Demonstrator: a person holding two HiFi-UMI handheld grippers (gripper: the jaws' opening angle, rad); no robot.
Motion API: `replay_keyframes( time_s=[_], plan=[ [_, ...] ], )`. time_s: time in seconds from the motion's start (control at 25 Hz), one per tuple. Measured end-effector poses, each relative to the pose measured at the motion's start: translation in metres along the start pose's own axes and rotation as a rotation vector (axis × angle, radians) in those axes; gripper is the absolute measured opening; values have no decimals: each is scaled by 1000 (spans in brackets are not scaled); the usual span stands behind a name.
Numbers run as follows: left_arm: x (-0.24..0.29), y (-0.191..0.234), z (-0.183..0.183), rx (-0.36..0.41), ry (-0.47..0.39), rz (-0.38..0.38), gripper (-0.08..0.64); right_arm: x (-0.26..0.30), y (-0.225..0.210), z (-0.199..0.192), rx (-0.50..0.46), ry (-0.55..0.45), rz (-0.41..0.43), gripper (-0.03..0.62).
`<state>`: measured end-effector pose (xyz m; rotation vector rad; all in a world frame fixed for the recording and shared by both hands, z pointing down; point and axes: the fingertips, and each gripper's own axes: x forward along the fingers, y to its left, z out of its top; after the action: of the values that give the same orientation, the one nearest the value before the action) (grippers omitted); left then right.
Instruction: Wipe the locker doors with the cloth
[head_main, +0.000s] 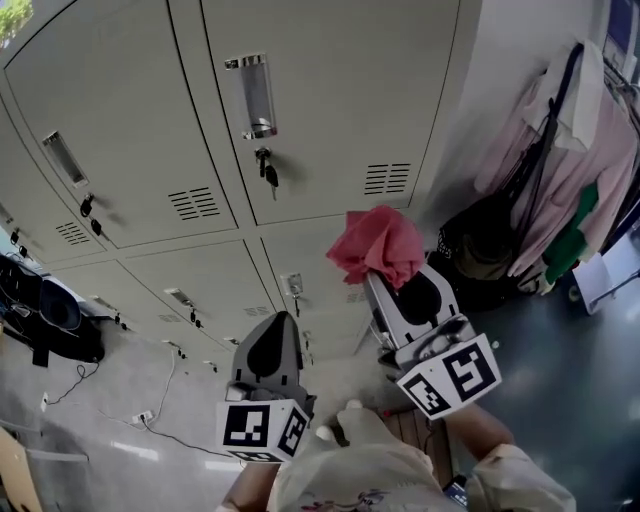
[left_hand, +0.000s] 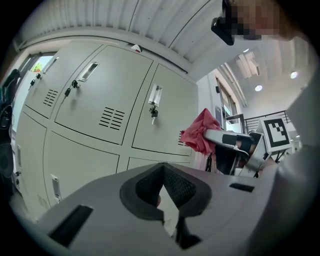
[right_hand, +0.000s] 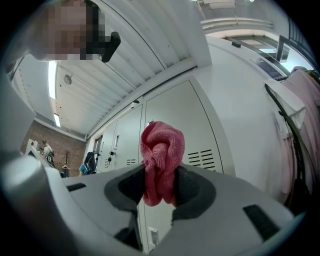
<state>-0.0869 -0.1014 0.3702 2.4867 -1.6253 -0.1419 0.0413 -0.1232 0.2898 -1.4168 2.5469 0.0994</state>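
The pink cloth (right_hand: 161, 160) was bunched into a wad and pinched between the jaws of the right gripper (right_hand: 160, 186), most of it bulging out past the tips. In the head view it sat in front of the right-hand column of locker doors (head_main: 330, 110), about where the upper door met the one below, by the vent slots. Whether it touched the metal was hard to tell; it may have been just short of it.

The left gripper (left_hand: 162, 169) hung lower and to the side, its jaws closed together on nothing, taking no part.

No door showed a damp streak or any other mark of wiping (grey paint would hide one anyway), so I would judge nearly all the work lay ahead: this column, then the doors to the left. The keys (head_main: 268, 172) hanging from the upper lock would need wiping around.
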Motion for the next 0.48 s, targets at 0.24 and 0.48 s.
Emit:
replay_keyframes(
  time_s=[0.24, 0.48],
  plan=[
    [41, -2, 16, 5, -26, 54, 6, 28, -26, 13, -10, -28, 61, 138],
    [73, -4, 37, 64, -42, 78, 6, 55, -42, 10, -22, 0, 107, 138]
  ],
)
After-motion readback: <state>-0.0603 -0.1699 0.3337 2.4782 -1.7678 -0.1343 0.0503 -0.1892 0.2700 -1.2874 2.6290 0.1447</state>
